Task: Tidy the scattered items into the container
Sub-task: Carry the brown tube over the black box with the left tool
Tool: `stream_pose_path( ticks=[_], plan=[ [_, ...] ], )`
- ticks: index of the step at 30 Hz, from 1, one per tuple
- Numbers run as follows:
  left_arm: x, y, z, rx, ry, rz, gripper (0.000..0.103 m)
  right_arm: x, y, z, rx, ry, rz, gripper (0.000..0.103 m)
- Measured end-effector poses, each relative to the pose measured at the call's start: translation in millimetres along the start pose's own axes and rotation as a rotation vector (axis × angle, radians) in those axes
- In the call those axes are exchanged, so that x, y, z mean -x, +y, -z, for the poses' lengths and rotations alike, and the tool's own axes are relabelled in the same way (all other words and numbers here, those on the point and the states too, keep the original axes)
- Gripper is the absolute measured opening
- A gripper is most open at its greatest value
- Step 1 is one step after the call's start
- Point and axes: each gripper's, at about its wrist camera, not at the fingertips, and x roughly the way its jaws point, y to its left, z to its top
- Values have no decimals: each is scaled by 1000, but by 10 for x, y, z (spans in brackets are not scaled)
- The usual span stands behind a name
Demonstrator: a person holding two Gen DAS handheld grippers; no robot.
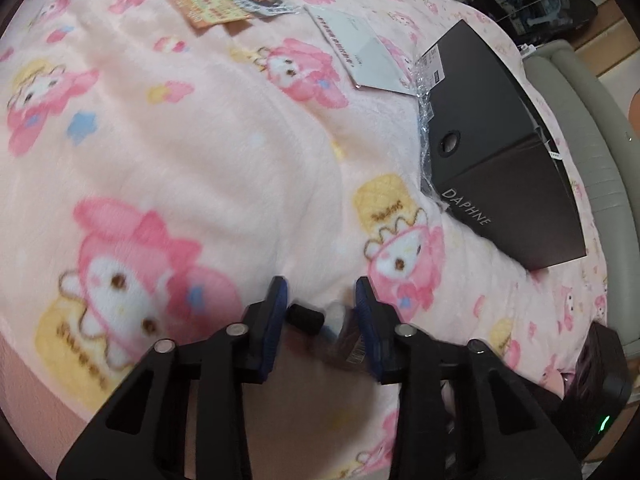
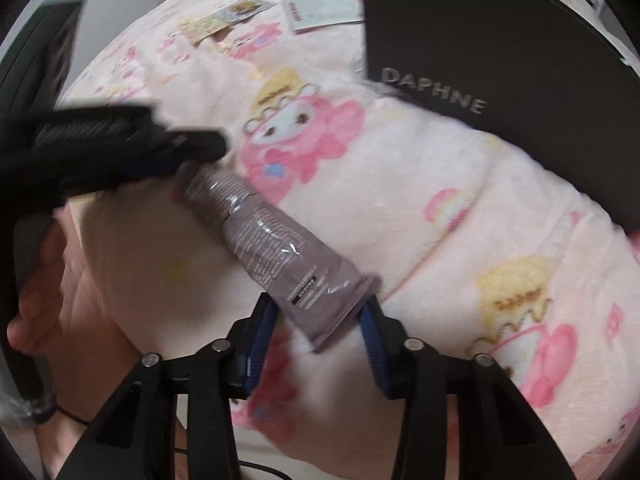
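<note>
Gripping the crimped end of a grey tube [image 2: 276, 248] over the bed [image 1: 208, 128], the right claw [image 2: 320, 320] is clenched; the left claw [image 1: 320, 308] pinches its cap. Black box [image 1: 500, 152] reads "DAPHNE"; open blanket lies leftward.

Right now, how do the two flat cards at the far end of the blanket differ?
The colourful card is printed in orange, green and yellow with a dark round picture; the white card is nearly plain with one line of dark text along an edge. The colourful card lies farther left; the white card lies nearer the black box. Both lie flat on the pink blanket, untouched by either tool.
</note>
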Motion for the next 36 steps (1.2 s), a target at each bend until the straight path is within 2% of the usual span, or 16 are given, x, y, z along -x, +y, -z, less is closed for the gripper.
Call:
stream_pose_path(
  ticks=[6, 10, 12, 15, 17, 19, 21, 24, 28, 32, 36],
  plan=[
    [90, -8, -38, 4, -30, 39, 28, 190, -259, -136, -92, -82, 14, 35],
    [166, -23, -132, 9, -65, 74, 38, 330, -489, -82, -167, -112, -49, 35],
    [165, -36, -255, 3, -77, 76, 38, 380, -641, -56, -214, -122, -75, 35],
    [92, -76, -417, -17, -74, 58, 42, 293, -621, -111, -261, -85, -205, 35],
    [36, -82, -443, -22, -37, 27, 42, 217, -588, -111, -270, -49, -285, 36],
    [47, -80, -399, -22, -27, 23, 42, 207, -585, -77, -266, -58, -244, 36],
    [96, -64, -288, -20, -26, 50, 42, 233, -621, -81, -258, -78, -197, 37],
    [63, -19, -141, -13, 9, 66, 42, 113, -642, -144, -282, -72, -237, 37],
    [-68, 80, -83, 23, 51, 40, 42, -38, -575, -198, -267, -55, -255, 38],
    [-43, 87, -42, 50, 64, 27, 42, -110, -600, -210, -291, -57, -290, 39],
    [-3, 105, 51, 57, 56, 56, 44, -139, -612, -209, -300, -53, -304, 39]
  ],
)
